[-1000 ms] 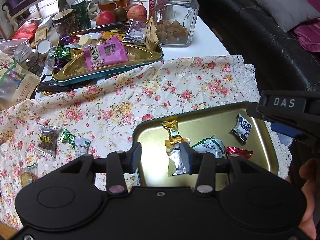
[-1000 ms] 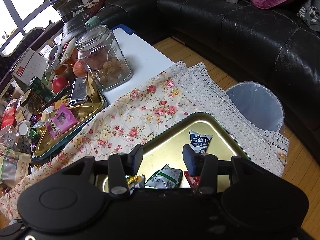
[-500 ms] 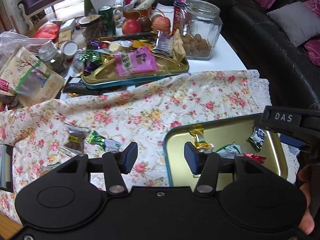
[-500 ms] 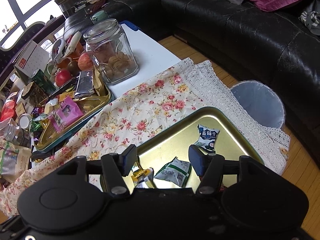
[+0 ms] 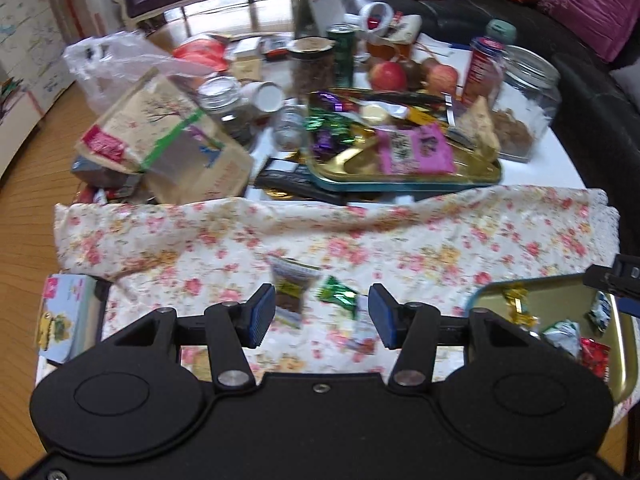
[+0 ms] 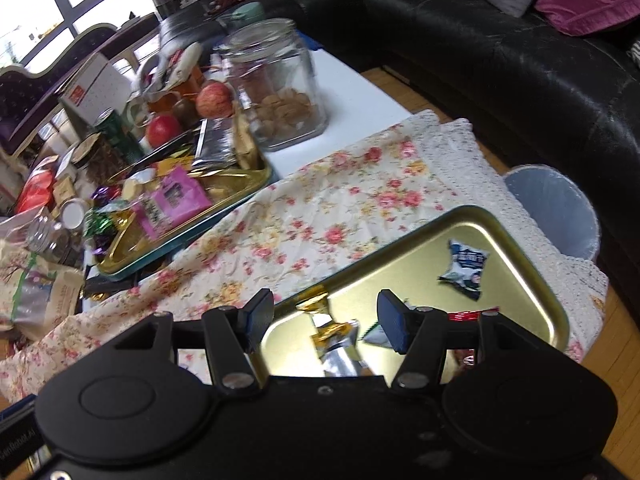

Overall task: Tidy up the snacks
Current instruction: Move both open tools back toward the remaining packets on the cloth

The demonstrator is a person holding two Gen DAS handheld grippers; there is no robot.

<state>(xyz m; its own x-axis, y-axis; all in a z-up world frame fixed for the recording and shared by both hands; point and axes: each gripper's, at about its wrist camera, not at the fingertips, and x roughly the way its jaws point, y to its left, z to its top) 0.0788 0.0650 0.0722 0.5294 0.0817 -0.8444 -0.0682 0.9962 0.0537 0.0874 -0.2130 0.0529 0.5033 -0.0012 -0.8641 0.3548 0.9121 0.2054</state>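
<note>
Swung off the gold tray (image 5: 624, 364), left claw (image 5: 322, 316) now gapes wide, empty, over loose sweets (image 5: 336, 294) beside it; next pick likely. Right claw (image 6: 326, 322) wide, empty, above tray.

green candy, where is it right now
In the left wrist view the green candy lies on the flowered cloth between the open fingers of the left gripper, beside a brown snack packet.

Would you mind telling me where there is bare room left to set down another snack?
The near gold tray has free floor between the blue-white packet and the gold-wrapped candy. The floral cloth lies bare between both trays. The far tray is crowded, as is the table's left end around the paper bag.
</note>
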